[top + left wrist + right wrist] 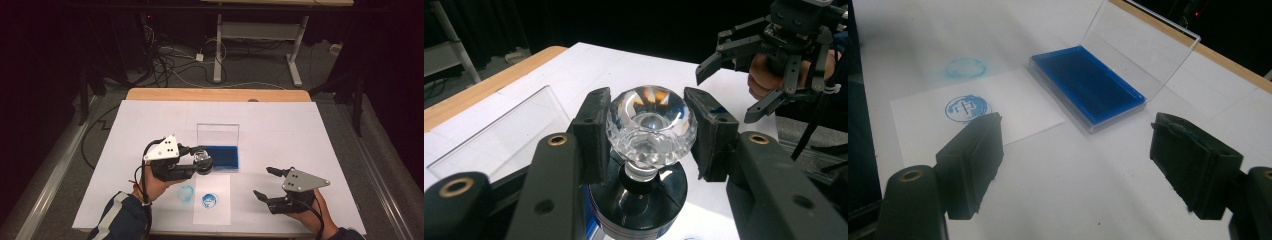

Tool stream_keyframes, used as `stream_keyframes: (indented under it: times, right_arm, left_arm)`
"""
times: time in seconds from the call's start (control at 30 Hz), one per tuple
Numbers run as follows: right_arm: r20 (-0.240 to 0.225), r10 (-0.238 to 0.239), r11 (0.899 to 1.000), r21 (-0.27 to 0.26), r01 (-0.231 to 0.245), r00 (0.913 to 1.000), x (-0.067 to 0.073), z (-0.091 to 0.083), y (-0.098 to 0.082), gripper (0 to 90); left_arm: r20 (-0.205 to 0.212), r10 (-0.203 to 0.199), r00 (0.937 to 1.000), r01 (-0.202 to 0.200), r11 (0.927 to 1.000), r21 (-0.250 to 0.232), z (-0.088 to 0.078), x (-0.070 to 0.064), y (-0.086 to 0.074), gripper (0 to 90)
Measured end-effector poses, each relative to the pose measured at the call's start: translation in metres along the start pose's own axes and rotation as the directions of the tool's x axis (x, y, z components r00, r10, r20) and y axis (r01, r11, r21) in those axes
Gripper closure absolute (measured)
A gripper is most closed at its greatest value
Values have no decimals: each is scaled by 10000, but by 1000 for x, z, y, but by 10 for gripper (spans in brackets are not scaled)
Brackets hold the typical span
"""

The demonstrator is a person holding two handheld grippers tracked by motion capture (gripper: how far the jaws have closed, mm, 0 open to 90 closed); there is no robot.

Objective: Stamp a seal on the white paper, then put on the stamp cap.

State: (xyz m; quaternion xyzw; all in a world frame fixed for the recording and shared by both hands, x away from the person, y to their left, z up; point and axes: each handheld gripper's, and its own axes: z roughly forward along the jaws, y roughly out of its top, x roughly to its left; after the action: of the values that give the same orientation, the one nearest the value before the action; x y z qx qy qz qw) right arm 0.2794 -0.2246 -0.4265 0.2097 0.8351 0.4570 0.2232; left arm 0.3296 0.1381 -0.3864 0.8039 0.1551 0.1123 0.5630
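My left gripper (649,132) is shut on a stamp (651,127) with a clear crystal knob and a round black base, held above the table. In the high view the left gripper (202,159) holds the stamp (202,161) just left of the blue ink pad (223,156), whose clear lid (217,134) stands open. A white paper slip (212,199) lies near the front edge with a round blue stamp print (209,200) on it. The right gripper (265,184) hovers open at the front right, nothing between its jaws. In its view the ink pad (1088,85) and the print (967,109) lie ahead.
A fainter blue ring mark (186,192) sits on the white table cover (300,130) left of the slip. The wooden table edge (215,94) runs along the back. Behind it are cables on the floor and a desk frame (260,35).
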Motion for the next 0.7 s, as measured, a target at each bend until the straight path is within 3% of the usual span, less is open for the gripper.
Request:
stream_keyframes:
  times: [0.7]
  right_arm:
    - [106,1,10000,71,-2,9999,-2,-4,-5,213]
  left_arm:
    - [-630,24,9980,-15,9999,135,-10,10,-2,544]
